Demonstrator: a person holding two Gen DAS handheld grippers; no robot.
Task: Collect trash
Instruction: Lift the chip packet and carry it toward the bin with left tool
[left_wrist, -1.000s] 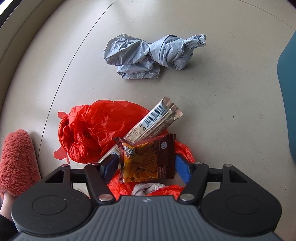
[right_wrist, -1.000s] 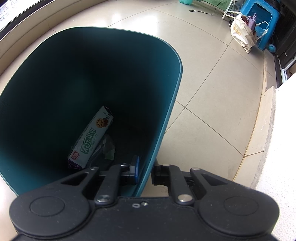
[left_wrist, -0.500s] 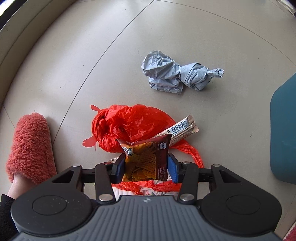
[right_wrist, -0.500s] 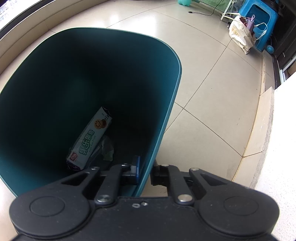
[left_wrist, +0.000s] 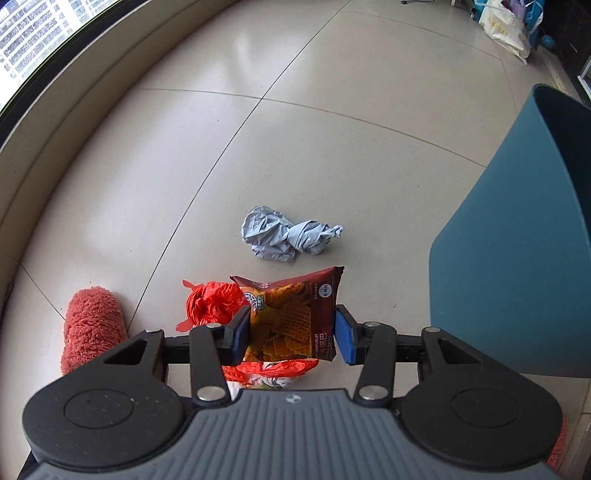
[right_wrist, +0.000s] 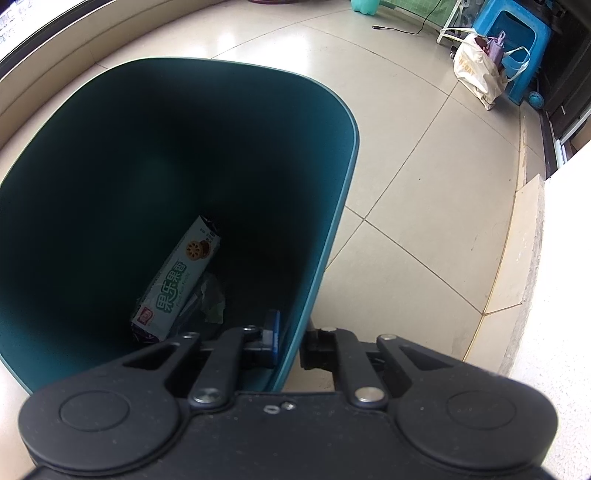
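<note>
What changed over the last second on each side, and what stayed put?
The left gripper closed its fingers on the snack packet and lifted it off the red bag, which stayed on the floor with the grey crumpled paper. The right gripper kept clamping the bin rim, unmoved.

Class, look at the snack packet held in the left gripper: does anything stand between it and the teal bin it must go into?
Nothing visible does. The snack packet hangs in the left gripper over bare floor, the teal bin alongside, its mouth open.
</note>
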